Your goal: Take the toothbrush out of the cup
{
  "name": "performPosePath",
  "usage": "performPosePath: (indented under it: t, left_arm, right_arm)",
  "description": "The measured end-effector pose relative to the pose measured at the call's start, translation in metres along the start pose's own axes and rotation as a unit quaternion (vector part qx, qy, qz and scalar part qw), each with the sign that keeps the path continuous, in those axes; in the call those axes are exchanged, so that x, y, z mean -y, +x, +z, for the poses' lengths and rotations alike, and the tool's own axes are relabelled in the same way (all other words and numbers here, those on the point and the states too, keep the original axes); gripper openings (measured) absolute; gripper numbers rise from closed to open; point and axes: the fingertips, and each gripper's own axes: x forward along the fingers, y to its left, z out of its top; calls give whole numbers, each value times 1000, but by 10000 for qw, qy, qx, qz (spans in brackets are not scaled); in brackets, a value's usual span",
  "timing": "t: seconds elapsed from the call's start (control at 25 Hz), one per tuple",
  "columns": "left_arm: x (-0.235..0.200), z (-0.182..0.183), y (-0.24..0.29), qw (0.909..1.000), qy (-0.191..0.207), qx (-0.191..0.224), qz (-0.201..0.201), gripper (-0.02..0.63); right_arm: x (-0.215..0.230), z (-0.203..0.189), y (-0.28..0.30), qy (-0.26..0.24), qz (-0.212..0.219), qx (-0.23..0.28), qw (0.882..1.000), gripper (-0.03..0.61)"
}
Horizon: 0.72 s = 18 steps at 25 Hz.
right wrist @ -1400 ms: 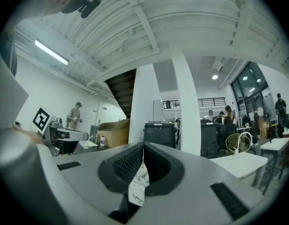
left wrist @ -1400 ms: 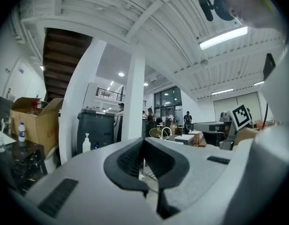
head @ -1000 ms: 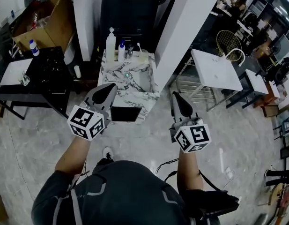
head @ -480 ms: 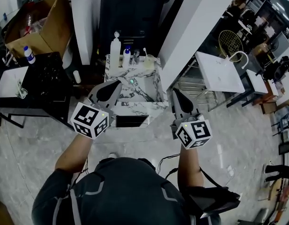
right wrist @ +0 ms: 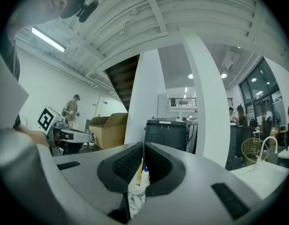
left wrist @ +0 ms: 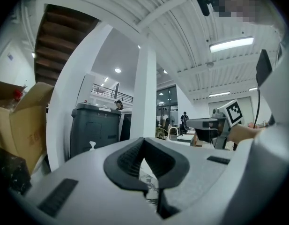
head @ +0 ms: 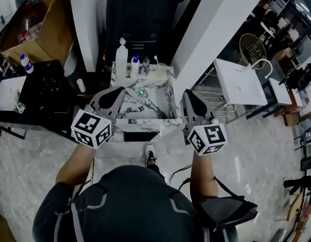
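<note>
White bottle (head: 121, 53) near the cup (head: 159, 69)

The front half of the marble table (head: 154, 106) lies bare and is open to a reach from its near edge. Along its back edge a white pump bottle (head: 121, 53), a blue-capped bottle (head: 134, 64), the faucet (head: 144, 65) and the cup (head: 161, 69) stand close together. A white pillar (head: 205, 32) hems in the right side, a dark bin (head: 142, 14) the rear and a black table (head: 49, 95) the left.

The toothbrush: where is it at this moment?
In the head view, the toothbrush stands in the cup at the far right corner of the marble sink top, to the right of the blue-capped bottle.
</note>
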Motion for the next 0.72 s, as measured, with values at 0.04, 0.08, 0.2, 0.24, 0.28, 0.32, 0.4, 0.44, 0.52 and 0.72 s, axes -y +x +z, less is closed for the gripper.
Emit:
performPosePath:
  t: [0.04, 0.08, 0.2, 0.24, 0.28, 0.32, 0.4, 0.44, 0.52, 0.72]
  left_arm:
    - [-4, 3, 8, 10000, 29, -24, 63, 9]
    - [-9, 5, 15, 9999, 31, -41, 156, 9]
    - [-22, 8, 40, 9988, -1, -54, 484, 9]
    - [-26, 8, 49, 9983, 27, -46, 580, 9]
    - [-29, 9, 59, 9978, 65, -32, 658, 9]
    - [-31, 11, 69, 9974, 102, -19, 718, 9]
    - [-34, 14, 88, 9965, 183, -18, 812, 9]
    - [-35, 14, 97, 9960, 230, -34, 860, 9]
    - [-38, 12, 115, 9949, 293, -90, 961, 9]
    - [-45, 2, 153, 9893, 490, -285, 1344, 9]
  right_arm:
    - [8, 2, 8, 49, 54, 71, 9999, 32]
    - [16, 4, 16, 97, 130, 129, 9998, 32]
    - [39, 1, 38, 81, 367, 130, 9992, 32]
    - [49, -1, 45, 39, 403, 102, 9991, 32]
    - [60, -2, 53, 15, 419, 83, 9991, 32]
    - [72, -3, 61, 15, 427, 75, 9991, 32]
    - [90, -7, 75, 42, 479, 70, 9988, 32]
    - [98, -9, 82, 55, 523, 67, 9986, 32]
    - [113, -14, 97, 93, 615, 57, 9980, 34]
    - [150, -30, 129, 193, 828, -24, 9964, 49]
